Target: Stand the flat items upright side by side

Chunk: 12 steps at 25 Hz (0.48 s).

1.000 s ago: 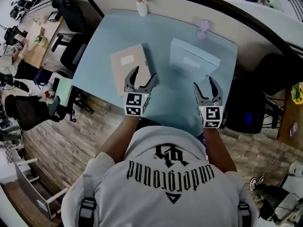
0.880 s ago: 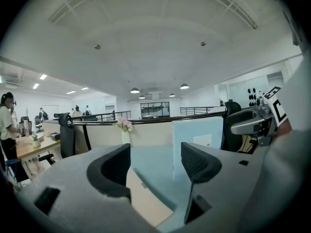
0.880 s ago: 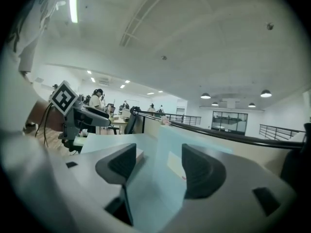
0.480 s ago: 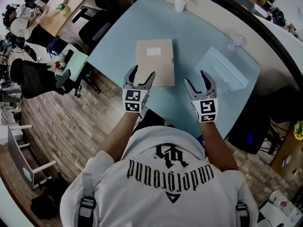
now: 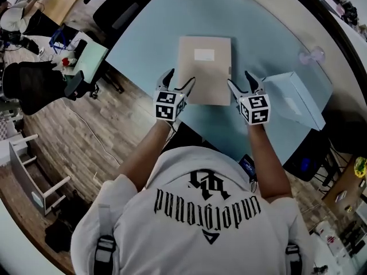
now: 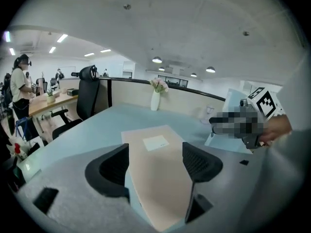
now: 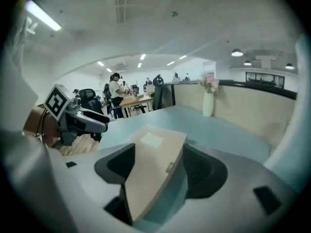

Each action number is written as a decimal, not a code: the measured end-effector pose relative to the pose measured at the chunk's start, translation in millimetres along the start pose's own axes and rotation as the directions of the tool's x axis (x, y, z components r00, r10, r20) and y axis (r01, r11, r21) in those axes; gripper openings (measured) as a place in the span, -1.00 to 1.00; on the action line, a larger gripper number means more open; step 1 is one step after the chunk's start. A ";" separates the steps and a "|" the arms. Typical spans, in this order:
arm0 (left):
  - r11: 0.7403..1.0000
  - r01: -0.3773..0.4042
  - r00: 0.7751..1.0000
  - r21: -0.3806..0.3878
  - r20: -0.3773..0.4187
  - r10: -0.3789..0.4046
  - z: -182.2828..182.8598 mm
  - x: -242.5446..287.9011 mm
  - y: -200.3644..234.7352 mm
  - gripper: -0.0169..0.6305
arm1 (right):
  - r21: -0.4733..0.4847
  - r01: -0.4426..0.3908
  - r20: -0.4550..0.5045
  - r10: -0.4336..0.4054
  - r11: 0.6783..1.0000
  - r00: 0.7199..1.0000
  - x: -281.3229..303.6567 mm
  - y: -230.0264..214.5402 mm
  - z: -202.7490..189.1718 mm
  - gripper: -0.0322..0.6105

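A flat beige box file [image 5: 205, 69] with a white rectangular label on its cover lies face-up near the middle of a pale blue-green counter [image 5: 155, 33]. A person in a white printed shirt [image 5: 200, 211] leans over it with a tool in each hand.

The left gripper [image 5: 179, 80] sits at the file's near left corner. Its black jaws have just been opening and now stand wide, and that corner shows in the gap between them with neither pad pressing on it. The right gripper [image 5: 241, 80] sits at the near right corner, its jaws also spread wide. The file's right edge, with its small metal clasp, runs up between them, and no pad can be seen to bear on it.

A second item, a pale blue box file [image 5: 293, 99], rests on the counter to the right, near the edge and clear of the beige one. Neither file has been stood upright.

At the far edge of the counter stands a slim white vase [image 6: 155, 100] of pink flowers. A black office chair [image 5: 28, 85] stands on the wood-patterned floor to the left.
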<state>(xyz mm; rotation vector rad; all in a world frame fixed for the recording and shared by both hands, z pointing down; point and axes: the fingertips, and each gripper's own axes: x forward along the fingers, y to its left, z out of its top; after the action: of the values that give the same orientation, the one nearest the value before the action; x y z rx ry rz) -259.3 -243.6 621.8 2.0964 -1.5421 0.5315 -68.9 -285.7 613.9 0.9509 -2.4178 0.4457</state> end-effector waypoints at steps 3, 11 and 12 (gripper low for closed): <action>0.999 0.031 0.997 -0.040 -0.066 -0.034 -14.0 35.3 23.4 0.15 | 0.064 -0.019 -0.081 0.024 0.998 0.996 44.1 -8.9 -15.6 0.09; 0.966 0.074 0.963 -0.247 -0.233 -0.134 -65.0 99.2 57.5 0.16 | 0.257 -0.030 -0.225 0.090 0.966 0.970 112.5 -28.3 -63.0 0.09; 0.958 0.081 0.957 -0.275 -0.247 -0.152 -71.4 103.7 58.1 0.16 | 0.284 -0.029 -0.234 0.098 0.959 0.967 117.4 -30.1 -67.3 0.10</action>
<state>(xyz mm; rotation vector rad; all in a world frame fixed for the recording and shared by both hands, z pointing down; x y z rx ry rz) -286.8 -296.0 747.2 1.8182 -1.2520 0.5118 -99.6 -338.8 738.3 0.8727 -2.2004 0.8931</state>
